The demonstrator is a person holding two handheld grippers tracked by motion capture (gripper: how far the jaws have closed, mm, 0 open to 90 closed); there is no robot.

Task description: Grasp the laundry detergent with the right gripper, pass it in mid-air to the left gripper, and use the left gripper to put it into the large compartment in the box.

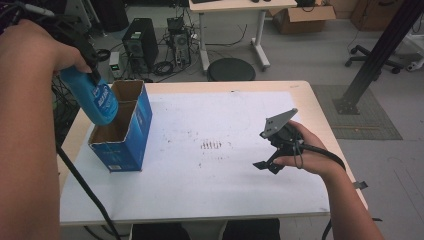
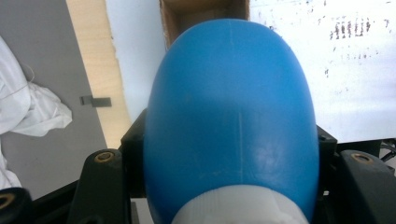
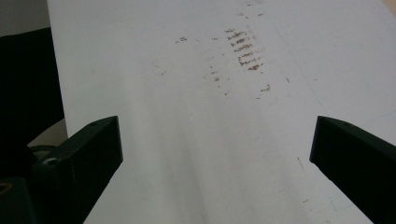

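Blue bottle: upper left of the high view, tilted, base end lowest, poised over the open top of the blue box; its base appears to sit at or just inside the nearer compartment, but the angle leaves this uncertain. In the left gripper view the bottle spans the centre, white cap at the bottom edge.
Left gripper: upper left of the high view, fingers clamped on the bottle near its cap end, one finger on each flank.
Blue box: left of centre, upright on the white sheet, open top split into two cardboard-lined compartments.
Right gripper: right of centre in the high view, low over the sheet, well apart from the box; fingers spread wide, nothing between them.
White sheet: covers most of the bench, brown marks near centre.
Bench: wooden edge visible at right.
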